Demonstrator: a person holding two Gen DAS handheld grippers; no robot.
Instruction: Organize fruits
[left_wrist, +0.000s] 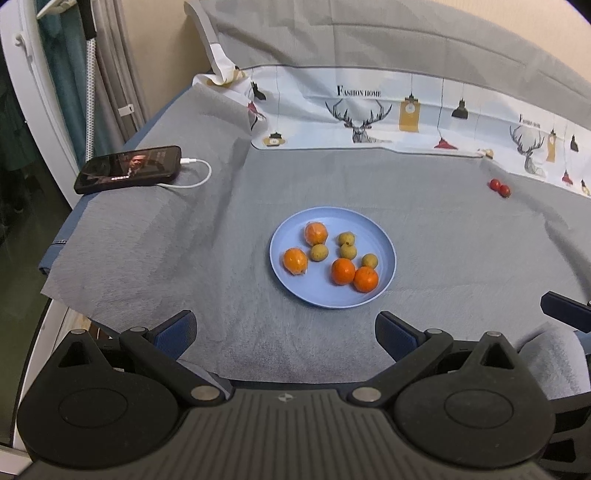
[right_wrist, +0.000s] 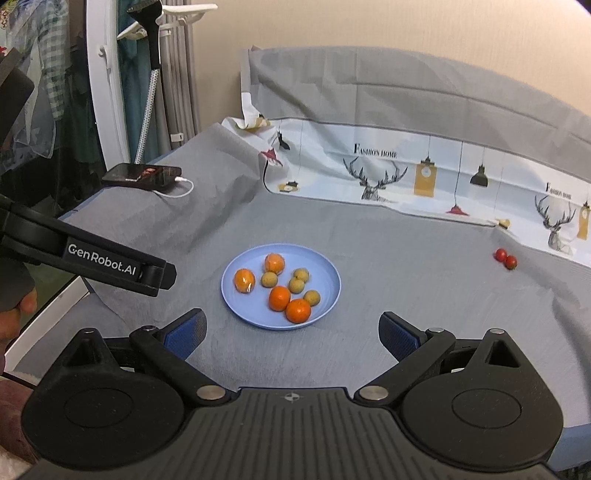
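A blue plate (left_wrist: 384, 254) of fruit sits on the grey-clothed table (left_wrist: 229, 229), ahead of both my pairs of jaws and apart from them. My left gripper (left_wrist: 286, 334) is spread wide with nothing between its blue-padded fingers (left_wrist: 175, 330); the plate lies forward of the gap, nearer the right-hand finger, its near rim just beyond the fingertips. My right gripper (right_wrist: 291, 332) is likewise wide open and empty, and from its camera the plate (right_wrist: 332, 273) lies straight ahead between the two fingers, slightly left of centre. On the plate are four mandarins: two wrapped in clear film at the left and back (left_wrist: 295, 261), two bare ones touching each other at the near side (left_wrist: 342, 271). Among them lie four small tan longans (left_wrist: 318, 252), two of them touching. Two cherry tomatoes (left_wrist: 499, 187) rest side by side on the cloth far off to the right, well apart from the plate, near the deer-printed sheet (left_wrist: 369, 110) along the back. A phone (left_wrist: 129, 169) on a white charging cable (left_wrist: 195, 177) lies at the table's far left. The left gripper's black arm shows at the left edge of the right camera's view.
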